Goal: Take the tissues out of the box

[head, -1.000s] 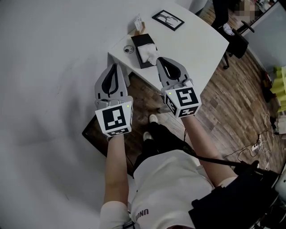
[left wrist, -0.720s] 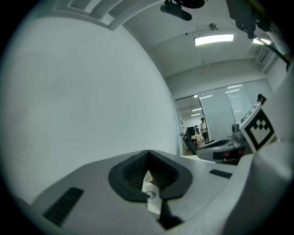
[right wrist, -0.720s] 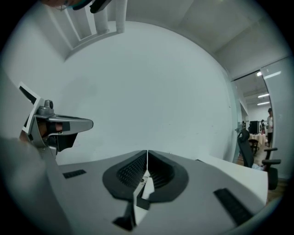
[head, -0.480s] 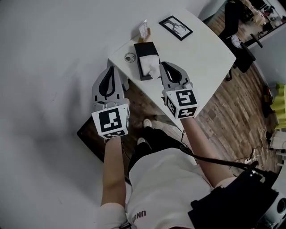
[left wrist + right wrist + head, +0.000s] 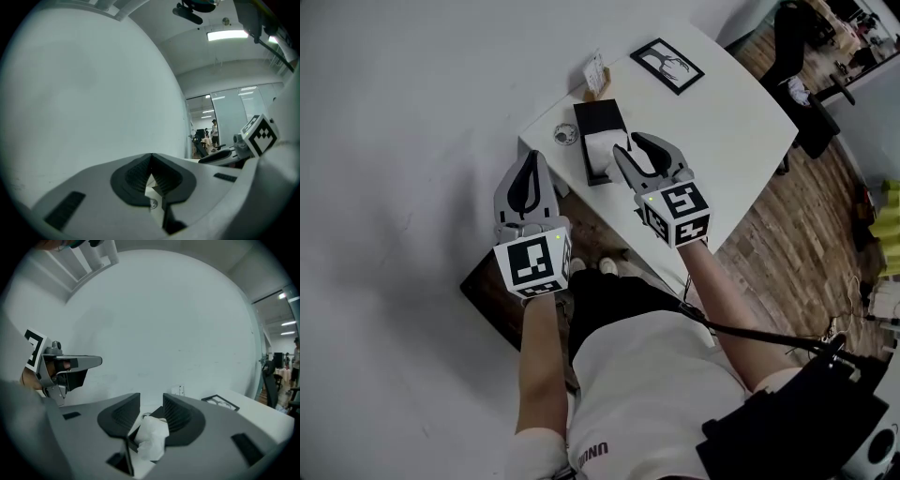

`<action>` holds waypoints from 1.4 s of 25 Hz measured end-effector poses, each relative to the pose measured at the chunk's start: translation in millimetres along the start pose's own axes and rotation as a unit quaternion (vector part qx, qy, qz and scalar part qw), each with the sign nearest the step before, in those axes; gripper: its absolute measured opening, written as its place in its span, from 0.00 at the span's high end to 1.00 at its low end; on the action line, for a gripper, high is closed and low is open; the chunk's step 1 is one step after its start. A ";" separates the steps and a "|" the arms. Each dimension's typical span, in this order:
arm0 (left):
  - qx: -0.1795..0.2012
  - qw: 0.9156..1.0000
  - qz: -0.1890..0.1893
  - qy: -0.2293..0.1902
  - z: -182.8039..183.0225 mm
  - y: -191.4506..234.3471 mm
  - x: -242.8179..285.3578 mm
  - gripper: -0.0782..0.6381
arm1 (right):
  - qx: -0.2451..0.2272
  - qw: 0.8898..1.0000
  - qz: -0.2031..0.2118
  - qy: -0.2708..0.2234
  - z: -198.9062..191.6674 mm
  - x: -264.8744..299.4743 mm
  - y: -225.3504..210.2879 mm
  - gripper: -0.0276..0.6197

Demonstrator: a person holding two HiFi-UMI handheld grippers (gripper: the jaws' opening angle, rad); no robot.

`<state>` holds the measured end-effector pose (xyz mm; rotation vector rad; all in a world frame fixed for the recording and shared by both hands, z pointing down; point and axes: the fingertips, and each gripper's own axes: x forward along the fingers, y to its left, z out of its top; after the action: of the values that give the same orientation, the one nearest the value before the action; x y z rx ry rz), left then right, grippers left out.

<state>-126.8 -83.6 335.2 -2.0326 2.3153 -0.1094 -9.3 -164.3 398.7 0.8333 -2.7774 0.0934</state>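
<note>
A black tissue box (image 5: 600, 119) stands near the left edge of the white table (image 5: 722, 141), with a white tissue (image 5: 602, 156) sticking up out of its slot. My right gripper (image 5: 628, 145) hovers just right of the tissue, at the box's near end. Its jaws are opening. In the right gripper view the crumpled tissue (image 5: 152, 437) shows in the gap of the right gripper (image 5: 151, 399), and the pads are not pressing on it. My left gripper (image 5: 529, 159) hangs off the table's left edge, shut and empty, its tips met in the left gripper view (image 5: 151, 161).
A framed picture (image 5: 667, 64) lies at the table's far side. A small card stand (image 5: 596, 73) and a small round object (image 5: 566, 136) sit beside the box. An office chair (image 5: 811, 89) stands at the right. A dark board (image 5: 492, 291) lies on the floor below.
The right gripper's jaws have gone from shut to apart, and it has shifted left to the tissue. The left gripper stays shut beside the table.
</note>
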 end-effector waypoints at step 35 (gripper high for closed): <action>-0.038 0.995 -0.074 0.046 -43.9 29.3 111.9 0.87 | -0.005 0.977 0.034 0.211 -95.5 91.9 -22.2 0.59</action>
<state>-174.2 -190.1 376.5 -2.2818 2.2507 -0.1281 -51.3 -219.6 513.8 0.6294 -2.4029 0.2394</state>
